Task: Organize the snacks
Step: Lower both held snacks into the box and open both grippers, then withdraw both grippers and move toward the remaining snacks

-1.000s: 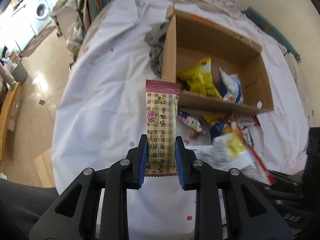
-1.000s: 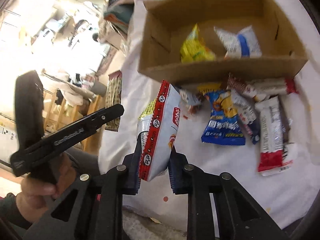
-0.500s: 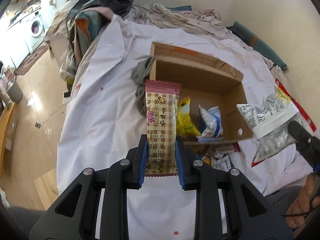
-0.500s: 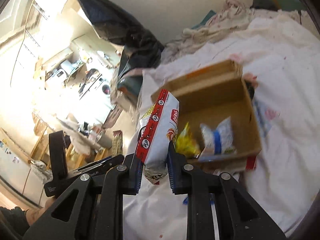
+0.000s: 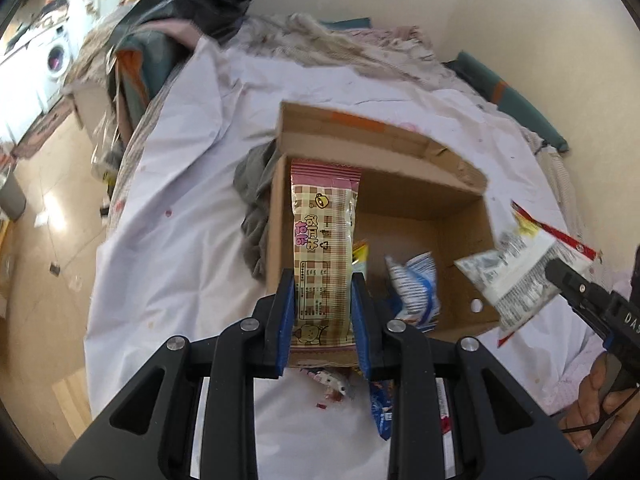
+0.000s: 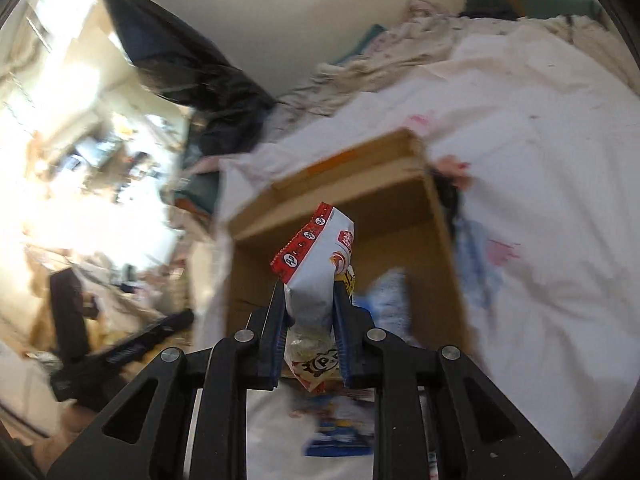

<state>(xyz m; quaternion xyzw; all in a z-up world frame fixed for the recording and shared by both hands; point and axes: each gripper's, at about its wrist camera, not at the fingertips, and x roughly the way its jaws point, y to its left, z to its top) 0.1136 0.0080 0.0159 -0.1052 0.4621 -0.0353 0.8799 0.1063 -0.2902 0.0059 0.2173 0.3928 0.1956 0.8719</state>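
Note:
My left gripper [image 5: 323, 280] is shut on a pink and cream checked snack bar [image 5: 323, 248], held above the left part of an open cardboard box [image 5: 460, 188]. The box holds a blue and white packet [image 5: 414, 280] and a yellow packet [image 5: 360, 254]. My right gripper [image 6: 309, 292] is shut on a white and red snack bag [image 6: 316, 264], held over the same box [image 6: 440, 216]. That bag [image 5: 520, 268] also shows in the left wrist view, at the box's right wall.
Several loose snack packets [image 5: 384, 408] lie on the white sheet [image 5: 168, 240] in front of the box. A grey cloth [image 5: 256, 200] is bunched at the box's left side. Bedding [image 5: 340, 44] piles up behind. Floor drops off at left.
Both grippers have risen from the snack pile and moved forward over the box, each carrying its snack. The right view has swung from looking down to looking across the bed.

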